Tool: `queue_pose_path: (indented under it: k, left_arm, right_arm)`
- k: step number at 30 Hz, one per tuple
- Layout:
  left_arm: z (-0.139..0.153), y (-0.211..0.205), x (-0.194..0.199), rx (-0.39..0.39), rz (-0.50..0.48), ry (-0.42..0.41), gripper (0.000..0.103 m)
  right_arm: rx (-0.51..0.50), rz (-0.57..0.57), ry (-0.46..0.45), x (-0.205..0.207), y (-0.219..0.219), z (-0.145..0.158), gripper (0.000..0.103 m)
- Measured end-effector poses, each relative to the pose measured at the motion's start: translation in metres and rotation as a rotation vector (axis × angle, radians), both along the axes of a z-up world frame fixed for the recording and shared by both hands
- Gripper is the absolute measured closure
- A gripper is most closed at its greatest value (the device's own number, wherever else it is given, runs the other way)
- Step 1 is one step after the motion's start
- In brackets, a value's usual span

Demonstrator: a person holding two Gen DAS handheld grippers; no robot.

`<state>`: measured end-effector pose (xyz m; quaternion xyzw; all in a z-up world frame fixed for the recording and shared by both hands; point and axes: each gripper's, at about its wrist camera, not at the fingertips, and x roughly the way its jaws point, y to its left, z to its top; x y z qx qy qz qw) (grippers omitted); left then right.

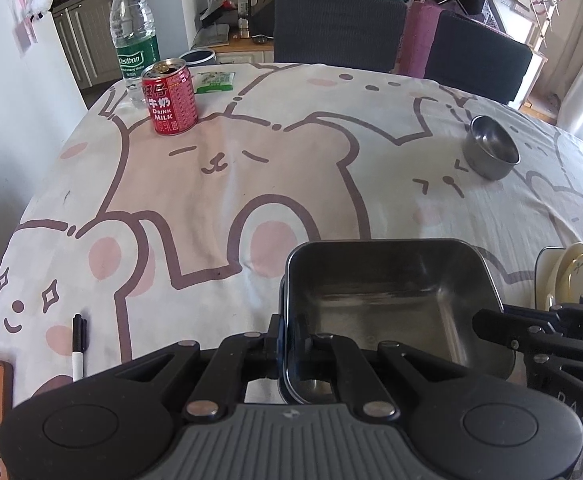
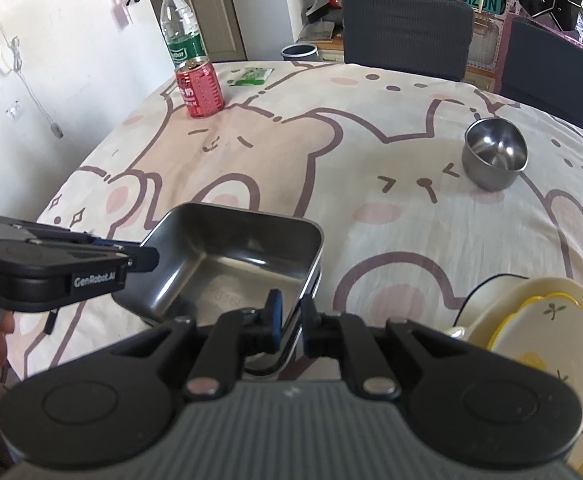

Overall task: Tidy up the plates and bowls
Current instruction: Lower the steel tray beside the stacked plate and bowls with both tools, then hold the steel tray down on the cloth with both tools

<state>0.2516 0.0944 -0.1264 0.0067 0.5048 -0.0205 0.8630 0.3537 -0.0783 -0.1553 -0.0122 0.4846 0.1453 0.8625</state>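
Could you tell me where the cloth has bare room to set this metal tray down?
Widest bare patch: mid-cloth, between the red can, the round bowl and the tray. The near right is crowded by plates; a pen lies near left.

- the square tray point(image 1: 391, 304) sits on the table point(image 1: 219, 184) at its near edge, right of the middle.
- the left gripper point(image 1: 289, 344) is closed on the tray's near left wall; the right gripper point(image 2: 291, 320) is closed on its near right wall.
- the plates point(image 2: 547, 328) stand just right of the tray, in a rack.
- the round bowl point(image 1: 491, 148) stands well behind the tray, toward the far right.
- the can point(image 1: 169, 98) stands at the far left, with the bottle point(image 1: 133, 32) just behind it.
- the packet point(image 1: 215, 82) lies right of the can.
- the pen point(image 1: 78, 344) lies near the front left edge.
- two chairs point(image 1: 339, 28) stand behind the table.
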Motion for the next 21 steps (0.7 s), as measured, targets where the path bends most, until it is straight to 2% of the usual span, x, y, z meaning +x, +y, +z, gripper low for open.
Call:
queue_pose_path:
  k: [13,21]
  left_arm:
    - [-0.011,0.007,0.005,-0.002,0.002,0.047,0.098]
    - [-0.016,0.013,0.008,-0.033,0.007,0.069,0.098]
  right_arm:
    - [-0.022,0.016,0.047,0.011,0.012,-0.014,0.091]
    - [-0.033,0.026,0.047,0.013,0.015,-0.016,0.091]
